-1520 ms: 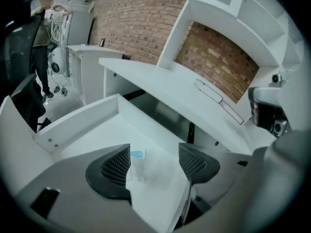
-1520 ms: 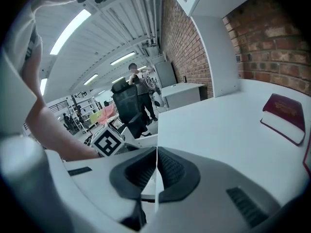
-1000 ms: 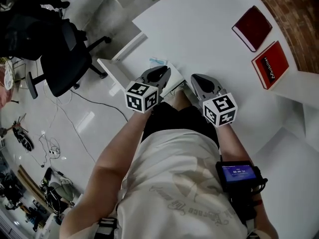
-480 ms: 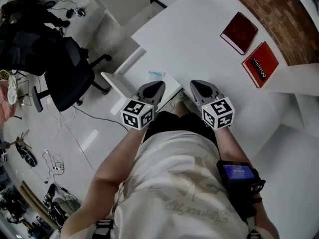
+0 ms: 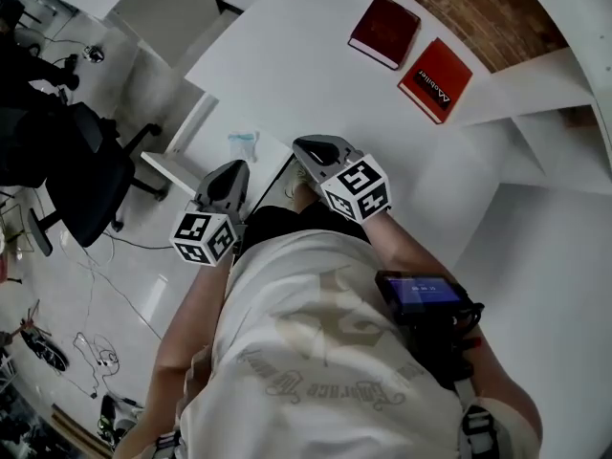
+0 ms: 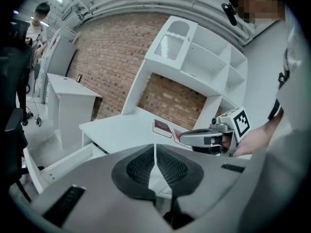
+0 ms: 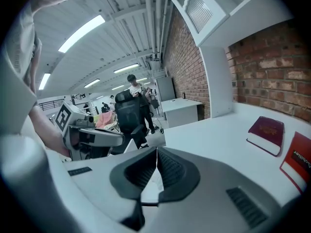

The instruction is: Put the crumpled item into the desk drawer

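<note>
As the item (image 5: 243, 143) lies in the open drawer (image 5: 212, 147), we judge placing done | left tongs (image 6: 154, 152) closed, empty | right tongs (image 7: 156, 155) closed, empty

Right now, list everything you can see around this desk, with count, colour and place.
desk: one, white, against the brick wall
drawer: one, white, pulled open at the desk's left
crumpled item: one, pale blue-white, in the drawer
dark red book: one, desk's back
red book: one, beside it
shelf unit: one, white, at the desk's right
office chair: one, black, floor at left
screen device: one, black, on right forearm
left gripper: one, grey, shut, empty, by the drawer
right gripper: one, grey, shut, empty, at desk's near edge
</note>
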A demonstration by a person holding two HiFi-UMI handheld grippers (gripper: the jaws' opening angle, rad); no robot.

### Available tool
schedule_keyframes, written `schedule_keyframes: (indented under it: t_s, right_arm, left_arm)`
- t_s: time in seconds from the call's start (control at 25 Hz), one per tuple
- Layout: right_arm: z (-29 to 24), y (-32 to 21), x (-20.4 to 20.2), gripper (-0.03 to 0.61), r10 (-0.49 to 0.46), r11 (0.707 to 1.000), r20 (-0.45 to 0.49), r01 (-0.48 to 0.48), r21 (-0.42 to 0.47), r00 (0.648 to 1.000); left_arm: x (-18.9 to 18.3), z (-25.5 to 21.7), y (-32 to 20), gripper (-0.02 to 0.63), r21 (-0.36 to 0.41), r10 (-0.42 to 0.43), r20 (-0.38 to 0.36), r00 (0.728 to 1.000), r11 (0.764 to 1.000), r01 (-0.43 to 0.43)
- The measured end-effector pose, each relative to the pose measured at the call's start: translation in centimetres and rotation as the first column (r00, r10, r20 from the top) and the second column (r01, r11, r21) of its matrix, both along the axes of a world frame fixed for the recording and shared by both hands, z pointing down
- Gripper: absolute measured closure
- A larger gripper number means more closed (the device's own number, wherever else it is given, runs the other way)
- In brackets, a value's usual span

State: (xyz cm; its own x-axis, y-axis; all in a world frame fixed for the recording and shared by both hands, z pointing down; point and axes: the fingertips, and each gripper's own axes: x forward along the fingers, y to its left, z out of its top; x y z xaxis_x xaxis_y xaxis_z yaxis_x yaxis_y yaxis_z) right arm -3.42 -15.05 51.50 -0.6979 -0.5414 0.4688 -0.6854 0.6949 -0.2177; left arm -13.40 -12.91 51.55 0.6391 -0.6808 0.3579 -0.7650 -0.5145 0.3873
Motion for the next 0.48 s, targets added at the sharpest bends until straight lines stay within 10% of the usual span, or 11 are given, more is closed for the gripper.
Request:
schedule_keyframes:
  t_s: [0.48]
  right_arm:
    - [-0.7, 3.5, -0.2, 0.555, -0.04, 0.999, -0.018, 0.041, 0.011, 0.999]
  left_arm:
    - [1.4, 0.1, 2.7, 0.581, -0.004, 0.051, -0.01, 0.999, 0.999, -0.051]
